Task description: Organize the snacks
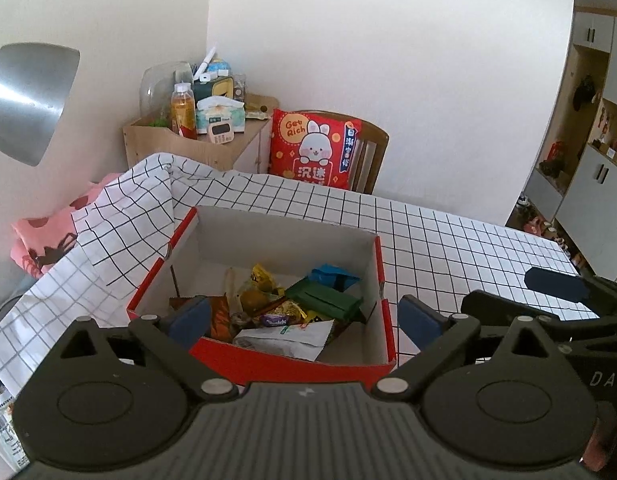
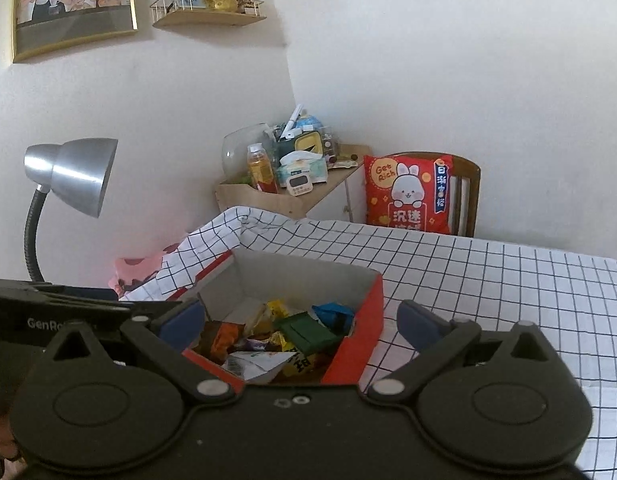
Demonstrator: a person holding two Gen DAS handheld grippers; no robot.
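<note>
A red cardboard box (image 1: 292, 364) with white inner walls stands on the grid-patterned tablecloth (image 1: 448, 240). Inside lie loose snacks: a green packet (image 1: 324, 300), a blue one (image 1: 334, 274), a yellow one (image 1: 262, 276) and a white one (image 1: 286, 338). My left gripper (image 1: 304, 318) hovers at the box's near edge, open wide with nothing between its blue pads. My right gripper (image 2: 300, 322) is just to the right of it, also open and empty, facing the same box (image 2: 360, 340). The right wrist view shows the green packet (image 2: 308, 332) and the white packet (image 2: 256, 362).
A silver desk lamp (image 2: 76, 176) stands at the left. Behind the table are a wooden shelf unit (image 1: 212, 148) crowded with a bottle, tissues and a timer, and a chair with a red cushion (image 1: 312, 148). Pink cloth (image 1: 44, 236) shows at the table's left; cabinets (image 1: 596, 152) far right.
</note>
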